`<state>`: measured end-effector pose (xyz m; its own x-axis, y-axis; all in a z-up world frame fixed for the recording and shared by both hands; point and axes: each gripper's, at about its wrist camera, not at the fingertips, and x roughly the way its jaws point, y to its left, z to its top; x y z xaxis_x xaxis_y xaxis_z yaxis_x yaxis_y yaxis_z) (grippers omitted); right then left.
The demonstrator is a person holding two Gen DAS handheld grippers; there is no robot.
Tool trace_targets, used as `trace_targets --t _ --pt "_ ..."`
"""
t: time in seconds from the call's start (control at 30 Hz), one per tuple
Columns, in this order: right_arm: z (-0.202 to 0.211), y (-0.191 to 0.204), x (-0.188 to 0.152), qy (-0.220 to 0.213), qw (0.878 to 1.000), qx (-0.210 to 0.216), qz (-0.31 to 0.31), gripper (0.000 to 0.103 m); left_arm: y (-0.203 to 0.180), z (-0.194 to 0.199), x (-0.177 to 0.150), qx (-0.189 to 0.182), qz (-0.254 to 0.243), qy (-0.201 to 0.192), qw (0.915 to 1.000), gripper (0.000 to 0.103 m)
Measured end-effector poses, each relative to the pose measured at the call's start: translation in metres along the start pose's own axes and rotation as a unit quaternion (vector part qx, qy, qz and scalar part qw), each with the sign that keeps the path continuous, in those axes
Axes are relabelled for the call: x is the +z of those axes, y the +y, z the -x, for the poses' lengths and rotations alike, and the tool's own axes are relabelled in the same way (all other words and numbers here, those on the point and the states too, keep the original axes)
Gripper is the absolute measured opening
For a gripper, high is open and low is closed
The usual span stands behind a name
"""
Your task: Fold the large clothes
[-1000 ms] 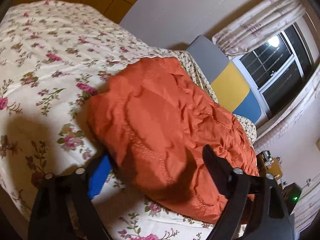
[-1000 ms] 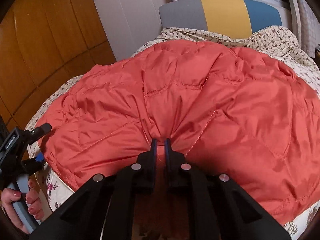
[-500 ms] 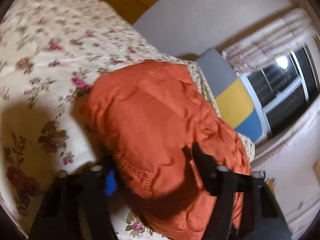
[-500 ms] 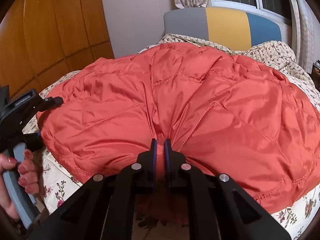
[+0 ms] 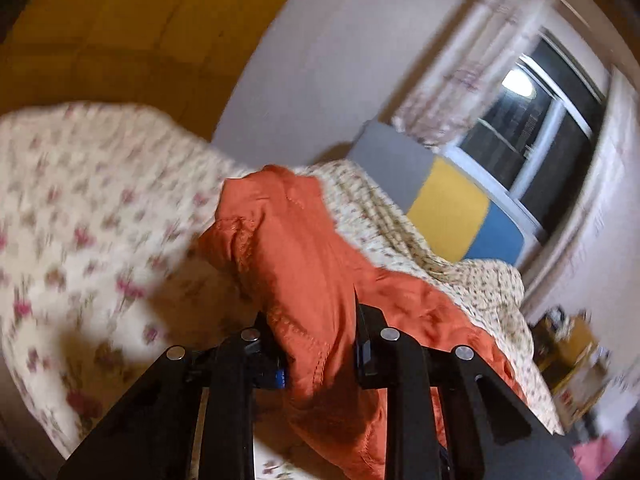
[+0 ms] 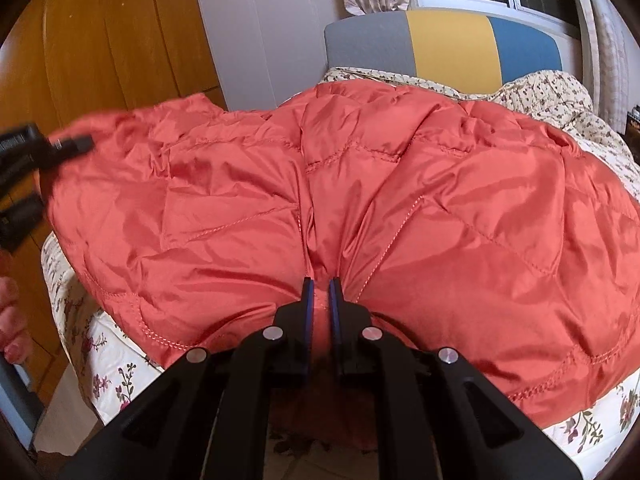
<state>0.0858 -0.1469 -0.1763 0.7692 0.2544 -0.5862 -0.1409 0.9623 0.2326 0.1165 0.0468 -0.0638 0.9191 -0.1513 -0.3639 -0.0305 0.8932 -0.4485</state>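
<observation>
A quilted orange jacket [image 5: 296, 248] [image 6: 400, 200] lies spread over a floral bed [image 5: 80, 200]. In the left wrist view, my left gripper [image 5: 314, 320] has its jaws closing on the jacket's stitched corner. The fabric fills the gap between them, and the corner hangs lifted off the bedspread. The right wrist view shows that left gripper [image 6: 68, 146] at the far left, holding the raised corner. My right gripper [image 6: 320, 284] is shut on a bunched fold of the jacket's near edge, low at the bed's front.
A grey, yellow and blue headboard [image 6: 452, 48] stands at the far end under a dark window [image 5: 540, 120] with curtains. A wooden wardrobe [image 6: 100, 48] lines the left side. A person's hand [image 6: 12, 320] shows at the left edge. Boxes [image 5: 568, 344] sit beyond the bed.
My left gripper went from wide open around the jacket's corner to closed on it and rose, pulling the corner up off the bed. The right gripper stayed put, still clamped.
</observation>
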Motion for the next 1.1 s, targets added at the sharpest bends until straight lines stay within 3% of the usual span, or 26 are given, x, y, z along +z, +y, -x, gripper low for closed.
trace_targets --t 0.13,0.3,0.47,0.53,0.7,0.8,0.93,1.1 --pt "0.000 -0.008 0.002 0.006 1.000 0.016 -0.023 0.006 -0.042 0.011 0.002 -0.016 -0.084 -0.025 0.9960 0.023" --pt "-0.001 -0.018 0.007 0.011 0.999 0.031 -0.043 0.006 -0.090 0.019 -0.004 -0.037 -0.170 -0.043 0.9838 0.023" --pt "0.010 -0.042 0.012 0.021 0.991 0.085 -0.103 0.007 -0.127 0.024 -0.021 -0.070 -0.248 -0.049 0.9649 0.023" --pt "0.028 -0.058 0.013 0.003 0.987 0.095 -0.133 0.011 -0.139 0.024 -0.030 -0.078 -0.282 -0.051 0.9549 0.023" --pt "0.081 -0.103 0.012 -0.053 0.983 0.047 -0.171 0.018 -0.163 0.024 -0.051 -0.094 -0.333 -0.047 0.9370 0.023" --pt "0.105 -0.135 0.008 -0.069 0.977 0.008 -0.203 0.036 -0.179 0.022 -0.063 -0.102 -0.358 -0.044 0.9273 0.023" --pt "0.122 -0.168 0.000 -0.074 0.969 -0.033 -0.233 0.037 -0.202 0.016 -0.083 -0.122 -0.389 -0.032 0.9127 0.023" --pt "0.142 -0.188 -0.009 -0.076 0.964 -0.036 -0.252 0.037 -0.228 0.007 -0.106 -0.154 -0.415 -0.009 0.8967 0.023"
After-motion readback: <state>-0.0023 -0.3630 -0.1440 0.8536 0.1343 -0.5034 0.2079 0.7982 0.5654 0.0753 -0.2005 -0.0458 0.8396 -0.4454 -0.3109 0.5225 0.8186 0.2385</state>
